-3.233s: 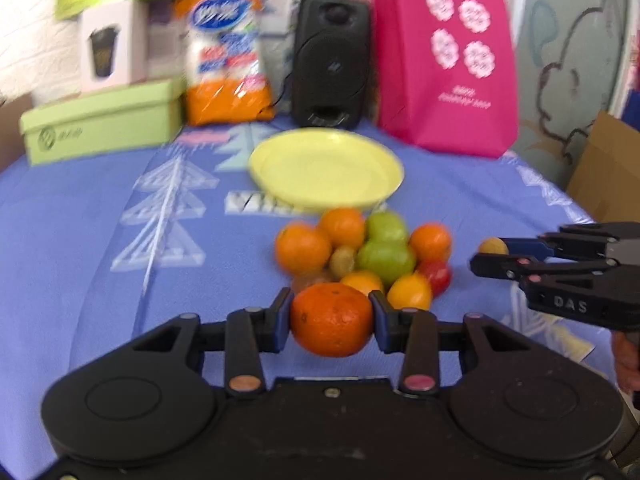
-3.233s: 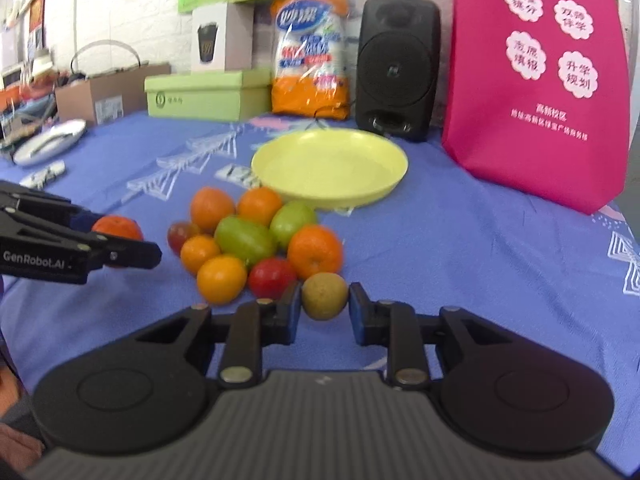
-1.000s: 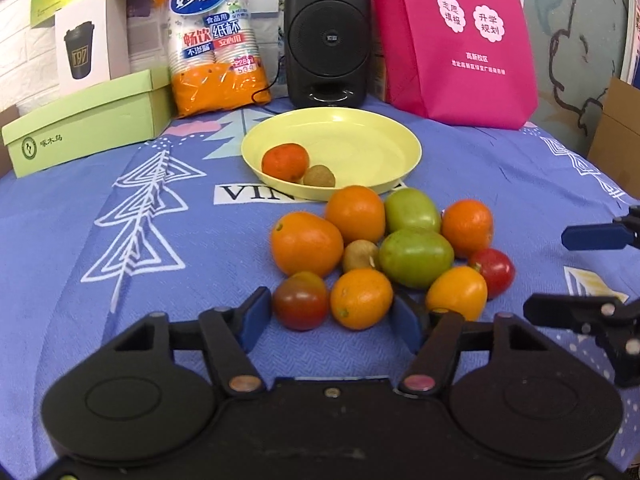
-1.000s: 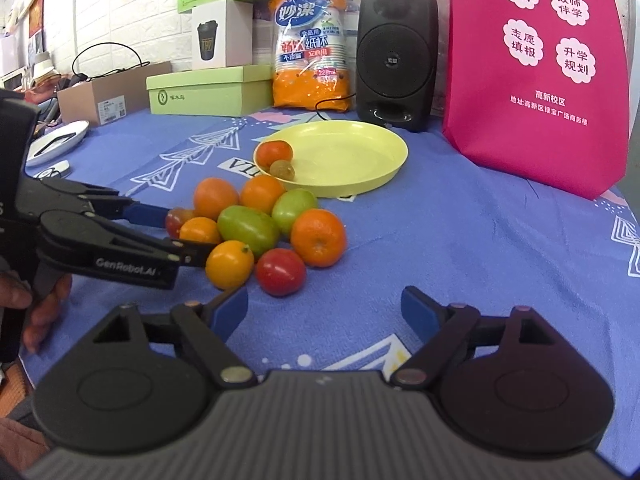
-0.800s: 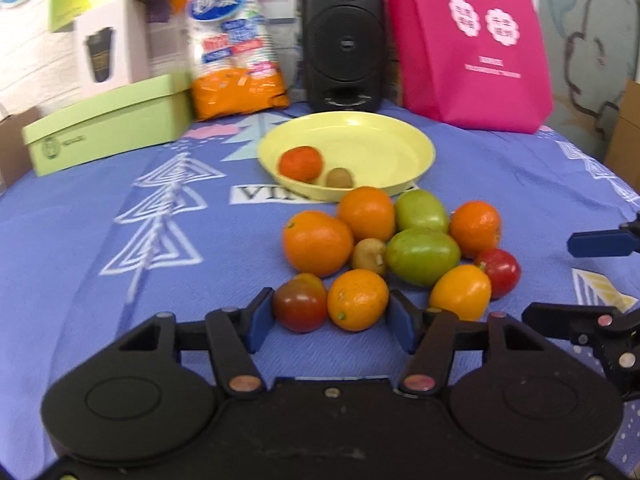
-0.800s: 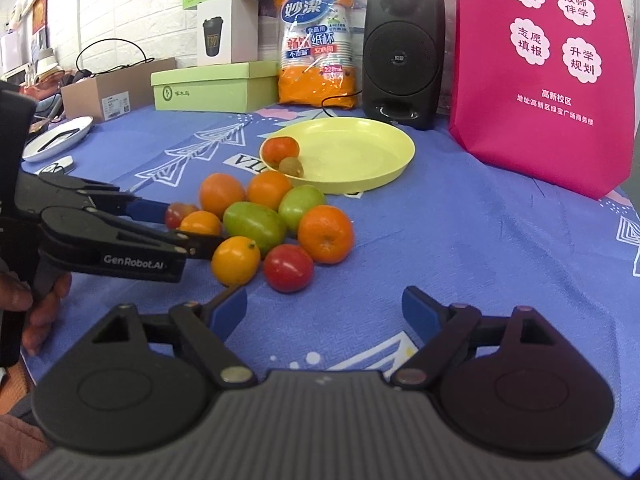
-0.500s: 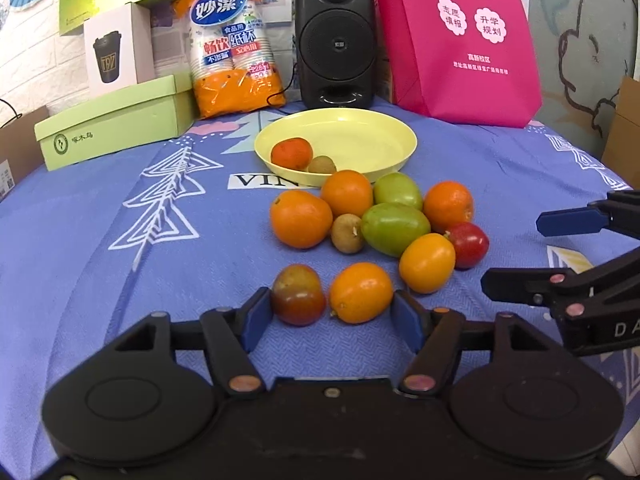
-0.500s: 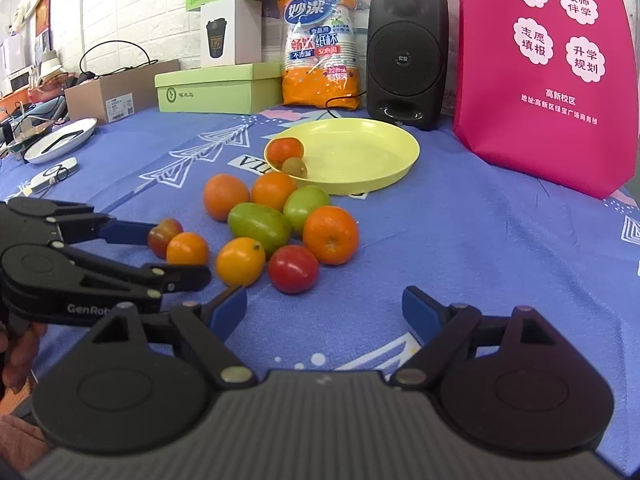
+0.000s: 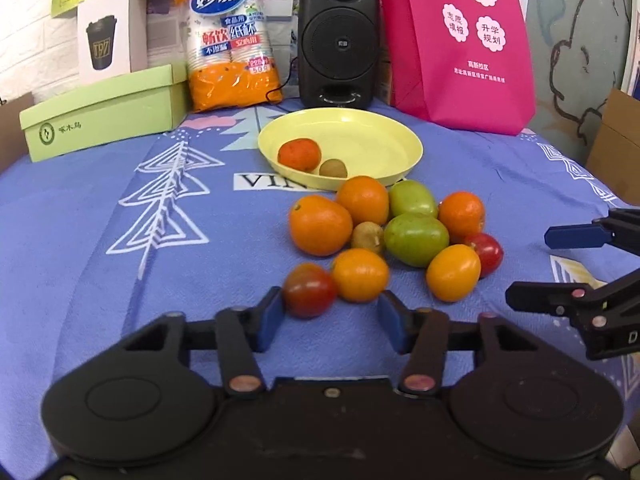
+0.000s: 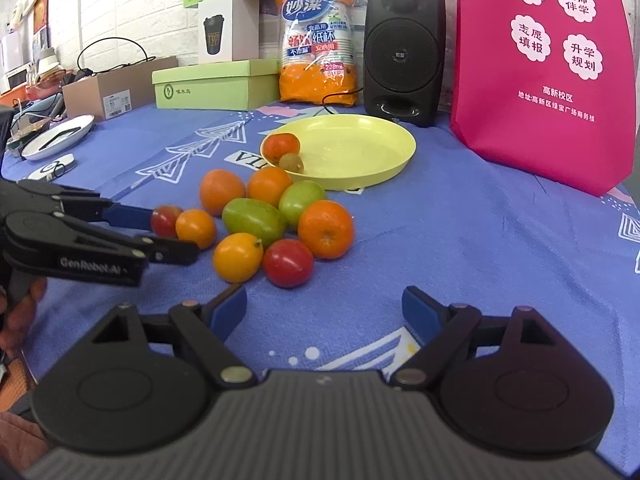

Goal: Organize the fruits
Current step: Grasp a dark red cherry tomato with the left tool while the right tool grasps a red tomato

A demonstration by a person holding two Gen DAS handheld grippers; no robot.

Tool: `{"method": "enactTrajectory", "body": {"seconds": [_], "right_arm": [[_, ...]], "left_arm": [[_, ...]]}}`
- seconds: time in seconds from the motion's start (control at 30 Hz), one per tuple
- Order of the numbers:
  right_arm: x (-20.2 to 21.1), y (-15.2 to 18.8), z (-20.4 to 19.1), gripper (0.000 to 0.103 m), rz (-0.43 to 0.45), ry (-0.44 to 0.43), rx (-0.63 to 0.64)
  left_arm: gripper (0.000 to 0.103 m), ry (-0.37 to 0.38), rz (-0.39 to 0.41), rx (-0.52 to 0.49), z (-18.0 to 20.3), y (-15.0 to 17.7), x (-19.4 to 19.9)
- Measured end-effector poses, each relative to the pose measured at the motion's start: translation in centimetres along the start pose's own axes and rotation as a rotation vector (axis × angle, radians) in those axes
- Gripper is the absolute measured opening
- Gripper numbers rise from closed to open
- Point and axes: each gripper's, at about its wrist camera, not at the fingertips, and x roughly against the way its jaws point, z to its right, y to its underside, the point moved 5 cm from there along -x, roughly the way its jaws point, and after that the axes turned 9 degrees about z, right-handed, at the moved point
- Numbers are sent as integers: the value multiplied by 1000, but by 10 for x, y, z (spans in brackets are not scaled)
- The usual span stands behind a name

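A yellow plate (image 9: pixel 380 136) (image 10: pixel 360 148) holds a tangerine (image 9: pixel 299 155) and a small kiwi (image 9: pixel 333 168). In front of it lies a pile of oranges, green fruits (image 9: pixel 416 238), a red tomato (image 9: pixel 486 254) and a yellow-orange fruit (image 9: pixel 453 273). My left gripper (image 9: pixel 332 312) (image 10: pixel 174 236) sits low on the cloth. Its jaws are closing, with a dark red tomato (image 9: pixel 310 290) and a small orange (image 9: pixel 360 274) side by side at its fingertips, neither clamped. My right gripper (image 10: pixel 324 306) (image 9: pixel 528 264) stands wide open and empty, just short of the red tomato (image 10: pixel 288 262).
Along the back stand a black speaker (image 9: pixel 338 40), a pink bag (image 9: pixel 464 44), a pack of paper cups (image 9: pixel 232 40) and a green box (image 9: pixel 100 112). A cardboard box (image 9: pixel 616 148) is at the right edge. A white dish (image 10: pixel 58 136) lies far left.
The left jaws have narrowed around the dark tomato and small orange, which now sit a little apart from the pile. The right gripper has kept still.
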Motion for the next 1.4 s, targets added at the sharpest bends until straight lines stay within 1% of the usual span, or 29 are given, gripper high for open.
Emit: {"method": "enactTrajectory", "body": {"seconds": [0.1, 0.13, 0.17, 0.2, 0.27, 0.37, 0.47, 0.53, 0.6, 0.7, 0.73, 0.77, 0.83, 0.97, 1.0, 1.07, 1.1, 1.13, 1.17, 1.2, 1.23, 1.4], "right_arm": [[1, -1, 0, 86, 4, -2, -3], [1, -1, 0, 86, 5, -3, -3], [1, -1, 0, 86, 5, -3, -3], [1, -1, 0, 86, 6, -4, -4], [0, -1, -1, 86, 5, -9, -10], [-2, -1, -5, 86, -2, -13, -5], [-2, -2, -9, 86, -5, -9, 19], [-2, -2, -10, 86, -9, -1, 29], [-5, -2, -11, 86, -15, 1, 38], [-11, -2, -15, 84, -14, -6, 67], [-14, -2, -16, 77, -15, -1, 77], [-17, -3, -17, 60, -14, 1, 80], [-24, -4, -16, 39, -34, -19, 56], [-30, -6, -14, 39, -32, -15, 49], [-31, -6, -14, 41, -34, -17, 51], [-34, -8, -14, 57, -36, 2, 60], [-37, -9, -16, 57, -35, 4, 66], [-40, -10, -17, 54, -38, -2, 66], [-42, -11, -19, 43, -43, -14, 66], [-43, -12, -20, 40, -45, -18, 64], [-44, -12, -22, 30, -43, -23, 67], [-35, -9, -22, 30, -28, -41, 45]], "left_arm": [[52, 26, 12, 7, -10, 1, 10], [52, 24, 12, 14, -13, 3, 13], [52, -1, 12, 16, -17, 4, 13], [52, -18, 10, 13, -19, 5, 12], [52, -27, 18, 13, -20, 4, 8], [52, -40, 31, -18, -13, 0, -3], [52, -32, 33, -32, -9, -3, -15], [47, -17, 34, -24, -10, -4, -18], [28, 1, 38, -12, -11, -4, -19], [28, -2, 41, 1, -13, -2, -14], [28, -8, 43, -1, -14, -1, -12], [28, -13, 43, 0, -15, 0, -10], [28, -17, 45, 12, -18, 1, -6], [28, -15, 49, 38, -26, 3, -2], [28, -16, 49, 36, -26, 3, -2], [28, -26, 52, 23, -24, 2, -3], [28, -29, 53, 19, -23, 3, -4], [28, -30, 54, 16, -23, 3, -3], [28, -29, 55, 17, -23, 3, -3], [28, -25, 55, 23, -24, 3, -3], [28, -23, 56, 31, -24, 3, -2], [28, -14, 59, 55, -27, 3, 1]]}}
